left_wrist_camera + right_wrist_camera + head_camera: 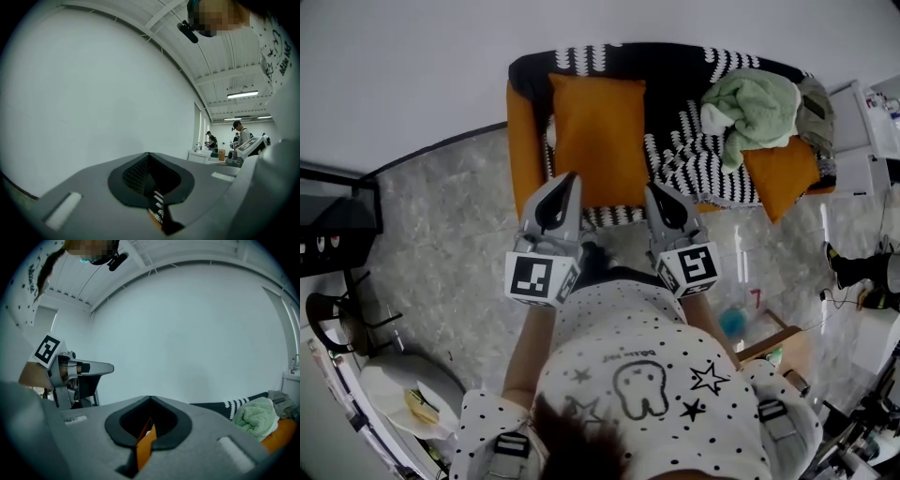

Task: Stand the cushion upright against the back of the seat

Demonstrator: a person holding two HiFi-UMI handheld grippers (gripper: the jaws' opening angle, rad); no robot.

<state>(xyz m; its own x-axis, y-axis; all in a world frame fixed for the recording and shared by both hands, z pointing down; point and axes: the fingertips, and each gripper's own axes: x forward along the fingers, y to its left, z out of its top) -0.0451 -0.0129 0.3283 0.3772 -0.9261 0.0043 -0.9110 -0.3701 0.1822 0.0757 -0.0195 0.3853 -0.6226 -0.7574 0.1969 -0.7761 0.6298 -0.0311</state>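
Note:
An orange cushion [598,131] lies face up on the left part of a seat covered by a black-and-white striped throw [680,141]; its far edge is near the seat's back. My left gripper [570,178] hangs over the cushion's near left edge and my right gripper [653,189] over its near right corner. Both point level towards the seat. In the left gripper view the jaws [149,154] are shut, with striped cloth and orange showing through the slit below them. The right gripper [150,398] is also shut, and an orange sliver of the cushion [146,441] shows in its slit.
A green cloth [755,108] is heaped on the seat's right side over a second orange cushion [783,173]. A black stand [337,216] and a white round stool [403,394] are at the left. White equipment [862,131] and floor clutter are at the right. People [241,133] stand at far benches.

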